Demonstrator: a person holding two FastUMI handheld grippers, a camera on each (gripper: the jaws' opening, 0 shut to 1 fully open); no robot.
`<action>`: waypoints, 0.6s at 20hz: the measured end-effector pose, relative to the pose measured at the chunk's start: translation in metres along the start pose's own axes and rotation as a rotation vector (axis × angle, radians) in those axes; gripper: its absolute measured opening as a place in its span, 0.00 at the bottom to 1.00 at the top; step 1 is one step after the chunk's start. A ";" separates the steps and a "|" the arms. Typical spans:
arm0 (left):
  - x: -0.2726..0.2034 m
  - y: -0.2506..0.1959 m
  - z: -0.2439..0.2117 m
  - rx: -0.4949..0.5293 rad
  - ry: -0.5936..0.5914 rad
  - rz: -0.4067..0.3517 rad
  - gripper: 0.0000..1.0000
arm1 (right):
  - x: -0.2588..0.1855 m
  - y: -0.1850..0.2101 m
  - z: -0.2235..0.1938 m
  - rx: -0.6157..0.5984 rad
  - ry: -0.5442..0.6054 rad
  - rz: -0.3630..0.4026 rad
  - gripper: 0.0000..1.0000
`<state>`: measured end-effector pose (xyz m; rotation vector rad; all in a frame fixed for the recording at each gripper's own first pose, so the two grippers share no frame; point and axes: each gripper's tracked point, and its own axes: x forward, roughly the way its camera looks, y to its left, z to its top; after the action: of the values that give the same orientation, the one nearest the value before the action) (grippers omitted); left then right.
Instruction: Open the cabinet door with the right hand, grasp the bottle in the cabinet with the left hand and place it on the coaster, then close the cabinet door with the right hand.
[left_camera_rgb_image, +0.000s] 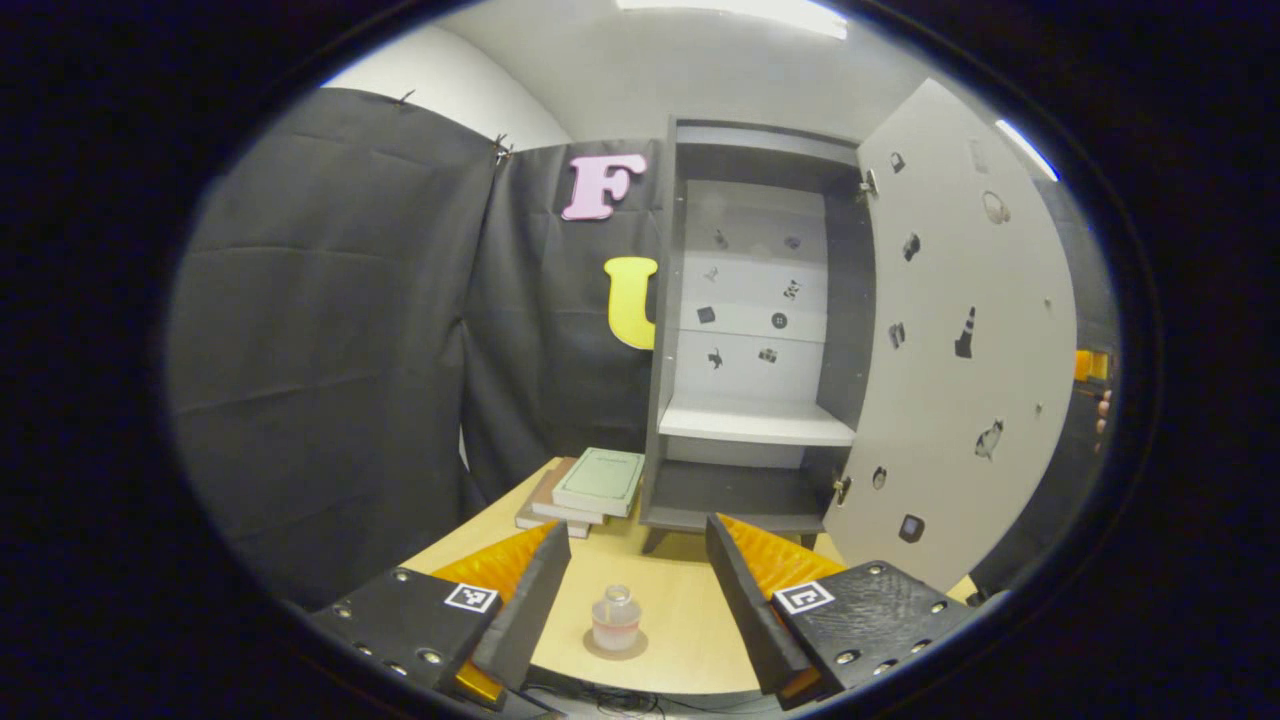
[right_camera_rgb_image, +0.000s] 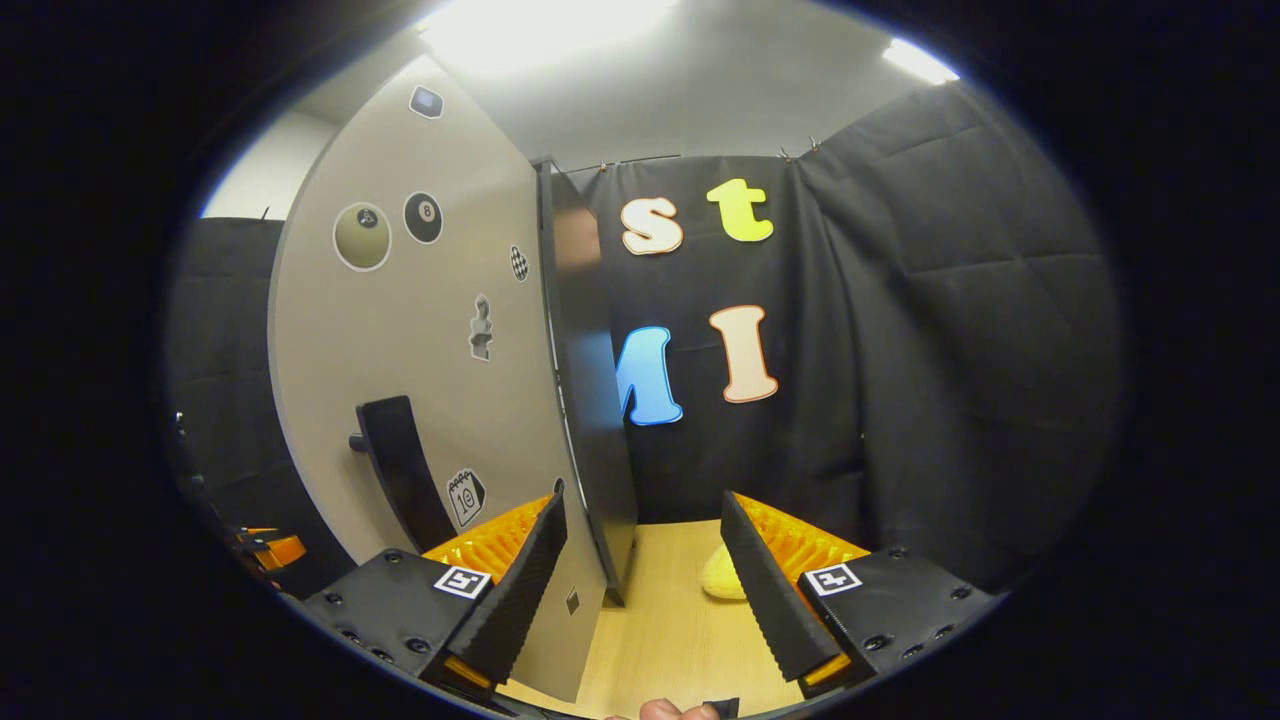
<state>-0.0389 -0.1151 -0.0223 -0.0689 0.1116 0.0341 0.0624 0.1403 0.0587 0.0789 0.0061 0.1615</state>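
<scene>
Setting: a booth hung with black cloth is seen, with a light wooden table (left_camera_rgb_image: 690, 610) bearing a tall grey cabinet (left_camera_rgb_image: 745, 330) at its back.
Bottle: a small clear bottle (left_camera_rgb_image: 615, 618) is seen standing upright on a round brown coaster (left_camera_rgb_image: 612, 648), near the table's front edge and between the left gripper's fingers in the left gripper view; whether it is touched by them cannot be told, though it appears to lie beyond them.
Left gripper: the left gripper (left_camera_rgb_image: 638, 570) is held wide apart, with nothing pressed between the fingers.
Step in hand: the placing is judged done, and the closing of the door is judged to be what is left.
Cabinet door: the cabinet door (right_camera_rgb_image: 420, 330) is swung fully outward, its dark handle (right_camera_rgb_image: 400, 480) on the outer face.
Right gripper: the right gripper (right_camera_rgb_image: 640, 560) is spread wide, the door's free edge standing between its fingers, untouched as far as can be told.
Advice: the door should be pushed on its outer face near the free edge or handle, along the hinge arc, gently so the cabinet is not shifted.
Clearance: the left gripper should be kept low and away from the door's sweep.
Nearby: stacked books (left_camera_rgb_image: 590, 485) lie left of the cabinet; a pale yellow object (right_camera_rgb_image: 722, 575) lies on the table past the door.
</scene>
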 end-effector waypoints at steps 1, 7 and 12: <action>-0.005 -0.002 0.003 -0.012 0.005 0.004 0.82 | 0.000 0.002 -0.001 0.003 0.005 0.014 0.98; -0.016 -0.006 0.028 -0.076 0.010 -0.007 0.82 | -0.004 0.007 -0.008 -0.016 0.031 0.038 0.98; 0.002 0.007 0.035 -0.073 -0.003 -0.035 0.87 | -0.001 0.027 -0.003 -0.054 0.040 0.033 0.92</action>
<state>-0.0328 -0.1056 0.0120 -0.1441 0.1063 0.0038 0.0574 0.1668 0.0574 0.0220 0.0405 0.1964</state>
